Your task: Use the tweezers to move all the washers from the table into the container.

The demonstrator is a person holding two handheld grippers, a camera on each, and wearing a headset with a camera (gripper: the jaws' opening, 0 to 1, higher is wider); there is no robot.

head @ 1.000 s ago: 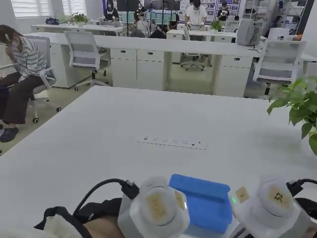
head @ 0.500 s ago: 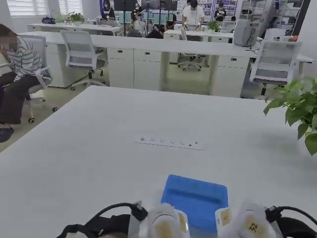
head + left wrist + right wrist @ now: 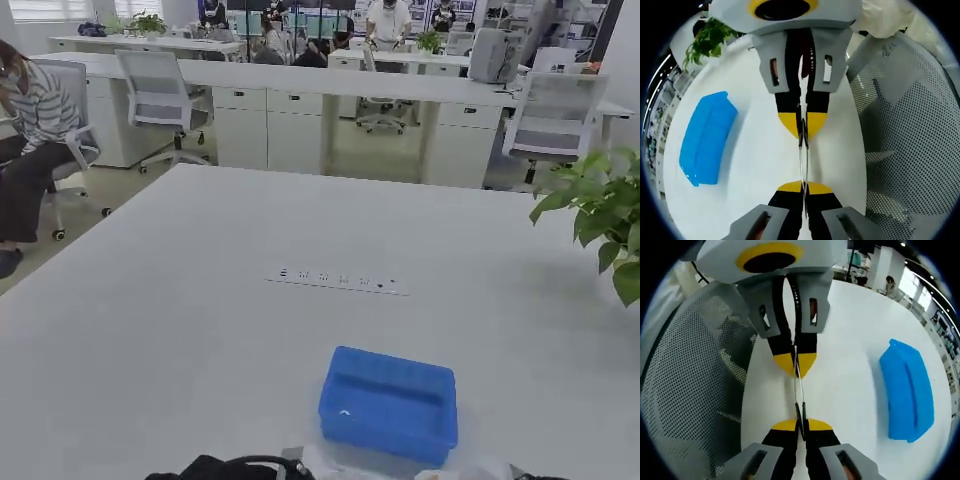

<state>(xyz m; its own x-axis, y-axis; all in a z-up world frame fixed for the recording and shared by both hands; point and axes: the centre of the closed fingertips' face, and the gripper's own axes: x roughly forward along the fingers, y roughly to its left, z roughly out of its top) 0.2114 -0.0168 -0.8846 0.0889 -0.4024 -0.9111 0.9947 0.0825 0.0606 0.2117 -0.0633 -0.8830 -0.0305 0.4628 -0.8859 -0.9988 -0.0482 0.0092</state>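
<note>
A blue rectangular container [image 3: 388, 405] sits on the white table [image 3: 200, 330], near its front edge. A small pale speck lies inside it; I cannot tell what it is. In the left gripper view my left gripper [image 3: 803, 189] is shut on one end of thin metal tweezers [image 3: 802, 155]. The right gripper [image 3: 802, 125] faces it from above, shut on the other end. The right gripper view mirrors this: the right gripper [image 3: 799, 426] and the left gripper [image 3: 795, 364] both pinch the tweezers [image 3: 797, 390]. The container [image 3: 707, 137] [image 3: 907, 390] lies off to one side of them.
A socket strip [image 3: 335, 280] is set into the table's middle. A leafy plant [image 3: 600, 220] stands at the right edge. A grey mesh chair back [image 3: 910, 125] [image 3: 690, 370] is close behind the grippers. Desks, chairs and people fill the room beyond.
Both grippers have dropped back toward the bottom edge of the head view, and the whole container now shows. The container itself has not moved.
</note>
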